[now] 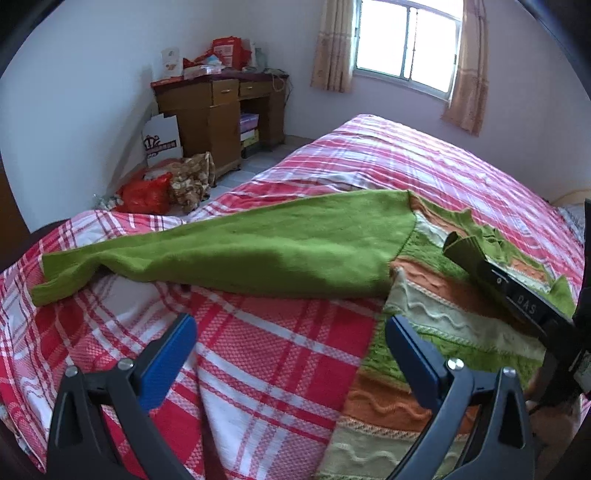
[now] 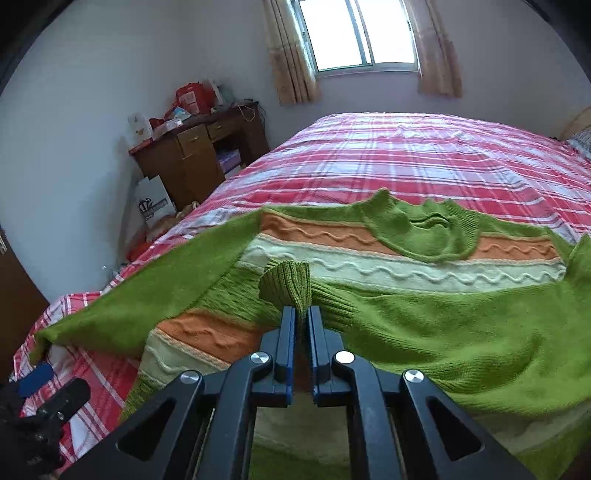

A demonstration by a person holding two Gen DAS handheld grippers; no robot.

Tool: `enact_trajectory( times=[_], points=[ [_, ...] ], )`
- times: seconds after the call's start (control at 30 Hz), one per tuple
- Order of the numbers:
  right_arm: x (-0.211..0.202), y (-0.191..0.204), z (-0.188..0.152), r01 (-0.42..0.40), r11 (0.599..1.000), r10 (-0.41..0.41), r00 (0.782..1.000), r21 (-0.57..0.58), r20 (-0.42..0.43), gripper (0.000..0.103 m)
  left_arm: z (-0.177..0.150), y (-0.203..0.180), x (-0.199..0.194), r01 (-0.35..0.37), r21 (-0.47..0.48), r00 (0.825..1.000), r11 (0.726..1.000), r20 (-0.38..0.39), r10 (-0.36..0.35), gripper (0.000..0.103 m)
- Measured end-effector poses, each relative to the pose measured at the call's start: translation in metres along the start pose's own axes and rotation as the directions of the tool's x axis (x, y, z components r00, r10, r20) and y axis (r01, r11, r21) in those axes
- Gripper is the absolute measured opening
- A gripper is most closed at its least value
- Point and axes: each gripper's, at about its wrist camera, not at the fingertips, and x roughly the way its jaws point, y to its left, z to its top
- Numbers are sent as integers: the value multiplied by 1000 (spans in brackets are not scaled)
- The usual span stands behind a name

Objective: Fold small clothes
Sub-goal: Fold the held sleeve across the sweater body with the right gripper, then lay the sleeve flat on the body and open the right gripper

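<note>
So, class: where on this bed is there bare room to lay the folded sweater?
Free: the plaid bedspread beyond the sweater's collar, toward the window. A smaller patch lies below the left sleeve, near the left gripper. Crowded: the sweater's body, where the right gripper pinches a cuff.

Green sweater (image 2: 424, 325) with orange and white stripes lies spread on bed.

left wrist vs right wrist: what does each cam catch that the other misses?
Left wrist only: the open left gripper hanging over the plaid bedspread, nothing between its pads, and the red bag on the floor.

Right wrist only: the sweater's neckline, and the right gripper shut on the ribbed cuff of a sleeve.

Both: the green striped sweater flat on the bed, its other sleeve stretched out, the desk and window.
</note>
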Motion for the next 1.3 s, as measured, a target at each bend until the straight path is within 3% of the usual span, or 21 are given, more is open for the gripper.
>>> enact_trajectory(
  times=[0.17,0.3,0.37,0.43,0.5,0.63,0.73,0.83,0.97,1.03,1.1,1.13,1.2,1.3],
  points=[
    [7,20,4,-30,999,31,999,-44,25,6,1,1,0,4,-1,1000,1000,7,-4,103],
    [24,24,2,-135,991,132,986,-19,-105,11,0,-1,2,-7,10,1000,1000,-2,7,103],
    [26,16,1,-247,967,253,956,56,-151,27,0,-3,3,-7,12,1000,1000,-6,7,103],
    [19,6,1,-332,933,352,922,143,-159,55,1,-6,2,-3,18,1000,1000,-7,3,103],
    [6,-4,1,-364,914,391,908,179,-149,60,2,-14,0,1,33,1000,999,-2,0,103],
    [-44,-37,-1,-316,931,325,946,181,-20,60,10,-39,-4,25,89,999,996,20,-27,103],
    [-84,-75,-4,-120,980,111,992,158,63,60,19,-68,-3,22,146,999,989,33,-27,103],
    [-108,-123,-8,35,980,-53,995,197,88,59,28,-98,7,6,177,999,984,40,-14,103],
    [-111,-186,-12,163,957,-173,985,241,22,48,35,-130,36,-53,195,999,979,16,51,103],
    [-101,-206,-18,163,957,-157,987,239,-42,37,34,-143,56,-85,226,996,970,-22,92,103],
    [-93,-219,-31,147,956,-123,987,254,-106,28,31,-151,75,-158,263,983,952,-49,177,99],
    [-95,-223,-36,138,957,-115,988,256,-103,22,30,-151,81,-186,270,977,945,-53,207,97],
    [-107,-225,-44,115,958,-92,991,264,-96,21,29,-141,83,-204,240,975,949,-32,218,100],
    [-119,-224,-53,97,964,-74,992,246,-99,21,29,-123,81,-292,200,954,935,-3,298,103]
  ],
)
